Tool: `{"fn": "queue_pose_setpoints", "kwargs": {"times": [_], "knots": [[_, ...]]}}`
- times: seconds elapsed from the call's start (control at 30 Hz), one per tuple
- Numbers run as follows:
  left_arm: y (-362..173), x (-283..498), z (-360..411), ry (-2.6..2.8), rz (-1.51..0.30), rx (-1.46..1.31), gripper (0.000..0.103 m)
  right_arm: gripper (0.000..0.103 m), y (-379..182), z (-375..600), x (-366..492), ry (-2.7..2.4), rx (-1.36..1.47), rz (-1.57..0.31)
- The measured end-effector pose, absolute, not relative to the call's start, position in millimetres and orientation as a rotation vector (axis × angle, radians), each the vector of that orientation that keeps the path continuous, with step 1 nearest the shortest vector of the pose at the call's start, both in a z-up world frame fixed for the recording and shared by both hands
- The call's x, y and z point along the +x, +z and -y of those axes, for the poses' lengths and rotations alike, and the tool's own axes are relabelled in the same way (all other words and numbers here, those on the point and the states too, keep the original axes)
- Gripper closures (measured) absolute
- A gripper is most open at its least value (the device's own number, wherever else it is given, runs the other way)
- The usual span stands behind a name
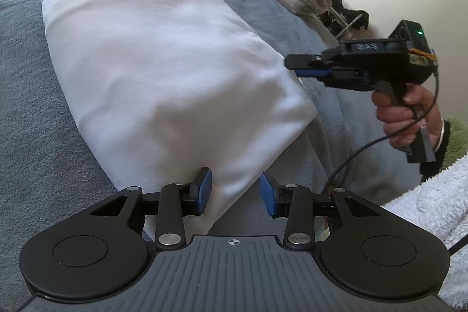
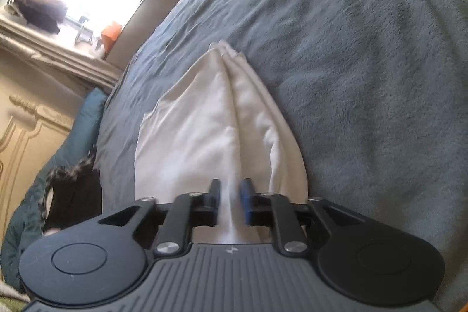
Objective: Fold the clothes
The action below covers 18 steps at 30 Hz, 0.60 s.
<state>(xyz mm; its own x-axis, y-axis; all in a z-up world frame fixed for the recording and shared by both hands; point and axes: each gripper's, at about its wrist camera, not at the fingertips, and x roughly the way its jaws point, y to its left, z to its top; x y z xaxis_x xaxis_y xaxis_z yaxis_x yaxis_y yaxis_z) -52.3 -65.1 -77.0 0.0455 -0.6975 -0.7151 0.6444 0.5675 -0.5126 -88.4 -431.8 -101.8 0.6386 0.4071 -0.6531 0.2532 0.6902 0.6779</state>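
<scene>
The left claw (image 1: 235, 192) points forward and downward, its two blue-padded fingers (image 1: 204, 189) standing apart with a clear gap between them. The pads straddle the near edge of a folded white garment (image 1: 163, 72) without visibly pressing on it.

The right claw (image 2: 229, 201) also tilts downward. Its fingers stand close together, with a ridge of the white cloth rising between them; whether the pads press the cloth cannot be told. In the left wrist view, a hand (image 1: 406, 116) wraps around the right claw's pistol-style handle, with a bracelet at the wrist and a fluffy sleeve (image 1: 433, 209) beyond it.
</scene>
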Motion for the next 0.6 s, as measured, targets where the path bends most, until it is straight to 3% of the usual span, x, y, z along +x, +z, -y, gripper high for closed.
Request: {"fn": "queue_pose_setpoints", "kwargs": {"times": [0.07, 0.1, 0.13, 0.3, 0.43, 0.5, 0.53, 0.6], "knots": [[-77.6, -51.9, 64.1, -1.026, -1.129, -0.060, 0.065, 0.079, -102.5, 425.2, -89.9, 0.102, 0.781, -0.922], [-77.6, -52.3, 64.0, -1.026, -1.127, -0.058, 0.065, 0.085, -102.8, 421.9, -90.7, 0.103, 0.755, -0.933], [-77.7, -52.8, 63.6, -1.027, -1.125, -0.057, 0.065, 0.101, -103.0, 418.7, -91.5, 0.103, 0.728, -0.943], [-77.0, -53.7, 63.4, -1.029, -1.121, -0.049, 0.065, 0.101, -104.4, 425.2, -100.6, 0.083, 0.742, -0.894], [-76.2, -54.0, 63.6, -1.031, -1.118, -0.042, 0.065, 0.098, -106.6, 429.6, -102.6, 0.111, 0.811, -0.905], [-75.8, -54.2, 63.8, -1.032, -1.117, -0.039, 0.065, 0.089, -102.1, 428.5, -104.2, 0.144, 0.818, -0.905], [-75.6, -54.6, 63.5, -1.033, -1.115, -0.036, 0.065, 0.080, -101.2, 426.1, -104.9, 0.150, 0.797, -0.916], [-75.0, -55.7, 63.5, -1.038, -1.108, -0.029, 0.065, 0.077, -99.6, 421.2, -106.4, 0.162, 0.755, -0.938]]}}
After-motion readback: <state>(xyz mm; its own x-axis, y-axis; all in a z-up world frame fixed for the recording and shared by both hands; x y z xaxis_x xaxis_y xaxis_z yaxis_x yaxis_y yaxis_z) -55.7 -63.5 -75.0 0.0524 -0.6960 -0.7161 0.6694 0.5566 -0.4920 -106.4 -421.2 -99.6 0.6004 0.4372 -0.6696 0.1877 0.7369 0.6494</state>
